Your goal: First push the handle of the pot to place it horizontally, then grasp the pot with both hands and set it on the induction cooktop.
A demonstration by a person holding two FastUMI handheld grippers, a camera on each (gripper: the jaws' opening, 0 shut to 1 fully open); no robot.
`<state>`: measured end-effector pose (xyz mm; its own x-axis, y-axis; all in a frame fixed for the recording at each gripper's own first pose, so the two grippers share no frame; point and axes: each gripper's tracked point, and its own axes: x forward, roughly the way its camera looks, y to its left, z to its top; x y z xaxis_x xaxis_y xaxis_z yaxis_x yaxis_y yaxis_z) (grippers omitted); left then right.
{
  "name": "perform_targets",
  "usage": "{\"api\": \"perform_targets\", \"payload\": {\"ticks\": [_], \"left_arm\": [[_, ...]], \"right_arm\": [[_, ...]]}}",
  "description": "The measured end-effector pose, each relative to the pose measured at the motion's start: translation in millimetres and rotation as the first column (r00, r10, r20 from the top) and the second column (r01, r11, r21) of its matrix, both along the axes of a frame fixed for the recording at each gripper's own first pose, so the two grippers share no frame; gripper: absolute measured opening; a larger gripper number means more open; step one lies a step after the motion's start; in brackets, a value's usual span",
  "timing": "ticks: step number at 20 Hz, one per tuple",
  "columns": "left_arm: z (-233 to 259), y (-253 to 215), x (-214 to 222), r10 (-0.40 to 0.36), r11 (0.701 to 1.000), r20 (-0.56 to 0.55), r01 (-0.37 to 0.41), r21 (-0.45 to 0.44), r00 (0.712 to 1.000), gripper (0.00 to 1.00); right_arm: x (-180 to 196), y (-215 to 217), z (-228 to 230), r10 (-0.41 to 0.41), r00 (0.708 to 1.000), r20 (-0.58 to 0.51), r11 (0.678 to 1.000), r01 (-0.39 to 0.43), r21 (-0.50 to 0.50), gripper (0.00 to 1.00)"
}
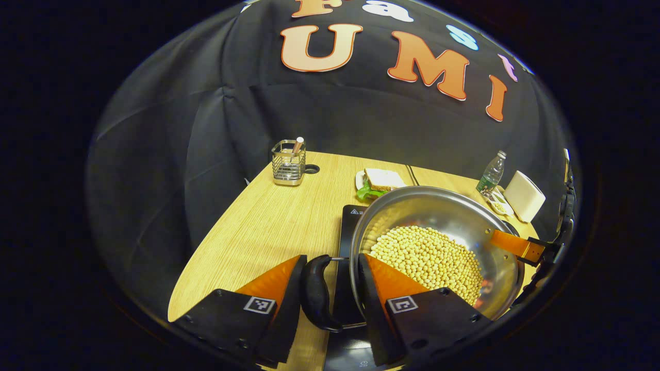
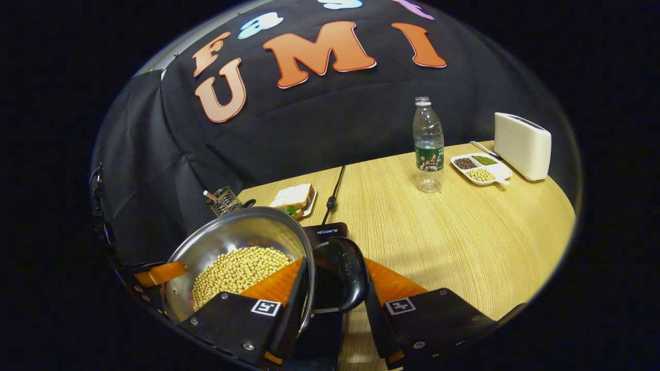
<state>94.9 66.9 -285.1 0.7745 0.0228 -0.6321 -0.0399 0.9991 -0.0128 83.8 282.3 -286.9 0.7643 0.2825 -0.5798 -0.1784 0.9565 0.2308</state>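
A steel pot holding soybeans sits over the black induction cooktop; I cannot tell whether it rests on it or hangs just above. My left gripper is shut on the pot's black loop handle, one finger outside the handle and the other inside the rim. In the right gripper view, my right gripper is shut the same way on the opposite black handle of the pot, with the cooktop showing behind. Both handles lie level.
On the wooden table stand a wire utensil holder, a sandwich on a plate, a water bottle, a divided tray of beans and a white box-shaped appliance. A black cable runs back from the cooktop.
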Motion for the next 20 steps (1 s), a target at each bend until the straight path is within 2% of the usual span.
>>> {"api": "perform_targets", "payload": {"ticks": [3, 4, 5, 6, 7, 8, 9, 12, 13, 14, 15, 18, 20], "left_arm": [[3.9, -0.1, -2.6, 0.019, 1.000, 0.007, -0.019, -0.004, 1.000, 0.68], [5.0, 0.5, -4.5, 0.024, 1.000, 0.009, -0.024, 0.000, 1.000, 0.67], [9.4, 2.2, -6.8, 0.035, 0.999, 0.015, -0.035, 0.012, 0.999, 0.67], [13.9, 4.2, -7.3, 0.046, 0.999, 0.023, -0.046, 0.022, 0.999, 0.70], [21.1, 5.1, -8.6, 0.051, 0.998, 0.037, -0.052, 0.031, 0.998, 0.67], [31.3, 4.9, -9.8, 0.055, 0.997, 0.058, -0.057, 0.043, 0.997, 0.71], [43.6, 3.3, -10.4, 0.060, 0.997, 0.080, -0.064, 0.052, 0.995, 0.68], [98.2, -14.6, -7.9, 0.051, 0.996, 0.188, -0.063, 0.058, 0.981, 0.77], [124.2, -24.7, -7.6, 0.045, 0.997, 0.240, -0.060, 0.054, 0.970, 0.85], [152.1, -35.6, -6.8, 0.042, 0.996, 0.297, -0.062, 0.058, 0.954, 0.88], [183.8, -48.3, -8.6, 0.036, 0.995, 0.360, -0.065, 0.069, 0.932, 0.97], [264.6, -91.6, -18.6, 0.012, 0.994, 0.525, -0.068, 0.088, 0.851, 0.98], [308.2, -132.3, -35.1, -0.020, 0.998, 0.601, -0.023, 0.065, 0.799, 0.98]], "right_arm": [[-2.4, -1.6, 1.7, -0.002, 1.000, 0.004, 1.000, 0.002, -0.018, 0.71], [-3.9, -2.6, 2.8, -0.002, 1.000, 0.004, 1.000, 0.002, -0.025, 0.79], [-5.7, -4.3, 5.1, -0.004, 1.000, 0.006, 1.000, 0.005, -0.030, 0.83], [-6.9, -5.2, 10.3, -0.004, 1.000, 0.011, 1.000, 0.004, -0.027, 0.91], [-7.4, -7.4, 15.2, -0.007, 1.000, 0.020, 1.000, 0.007, -0.024, 0.94], [-7.3, -9.3, 22.8, -0.008, 0.999, 0.034, 1.000, 0.009, -0.021, 0.96], [-8.0, -11.3, 33.7, -0.005, 0.999, 0.048, 1.000, 0.006, -0.015, 0.96], [-4.7, -25.3, 82.5, 0.007, 0.991, 0.133, 1.000, -0.005, -0.015, 0.95], [-1.7, -34.8, 104.2, 0.007, 0.984, 0.180, 1.000, -0.002, -0.029, 0.95], [-1.1, -48.2, 131.5, 0.006, 0.972, 0.233, 0.999, 0.003, -0.042, 0.95], [-3.2, -60.2, 155.2, 0.004, 0.961, 0.278, 0.999, 0.010, -0.052, 0.95], [-12.4, -107.5, 229.7, -0.010, 0.903, 0.429, 0.996, 0.049, -0.080, 0.95], [-27.0, -140.9, 268.8, -0.013, 0.864, 0.503, 0.992, 0.073, -0.100, 0.95]]}}
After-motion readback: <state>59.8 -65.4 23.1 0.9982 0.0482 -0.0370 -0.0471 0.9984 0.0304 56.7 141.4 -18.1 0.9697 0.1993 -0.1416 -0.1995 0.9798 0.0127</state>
